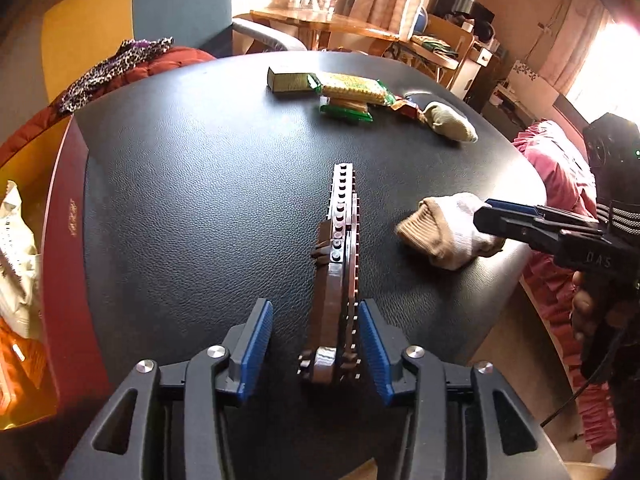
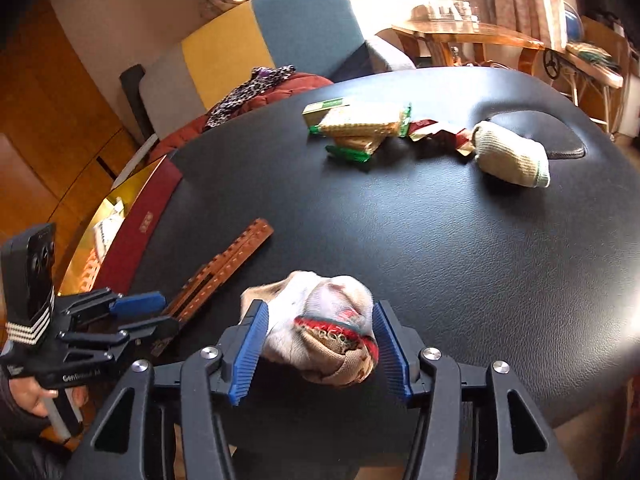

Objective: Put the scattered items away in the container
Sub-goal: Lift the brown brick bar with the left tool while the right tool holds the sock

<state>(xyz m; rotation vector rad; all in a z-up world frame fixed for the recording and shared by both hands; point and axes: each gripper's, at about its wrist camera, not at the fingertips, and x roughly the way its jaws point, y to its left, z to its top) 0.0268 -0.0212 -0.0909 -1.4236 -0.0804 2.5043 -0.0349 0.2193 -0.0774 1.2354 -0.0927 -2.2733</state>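
Note:
A long brown brick strip (image 1: 340, 256) lies on the black table (image 1: 192, 184), its near end between the fingers of my open left gripper (image 1: 316, 344); the right pad is near it, the left pad apart. The strip also shows in the right wrist view (image 2: 224, 264). A rolled white and tan sock (image 2: 324, 332) sits between the pads of my right gripper (image 2: 320, 350), which touch its sides without squeezing it. The sock (image 1: 444, 228) and right gripper (image 1: 504, 216) show in the left view. The red container (image 1: 60, 264) stands at the table's left.
Biscuit packs (image 1: 348, 92), a green box (image 1: 288, 80), a red wrapper (image 1: 408, 110) and a second rolled sock (image 1: 452, 126) lie at the table's far side. The container holds white and orange packets (image 1: 16, 248). Pink cloth (image 1: 560, 176) lies at right, chairs behind.

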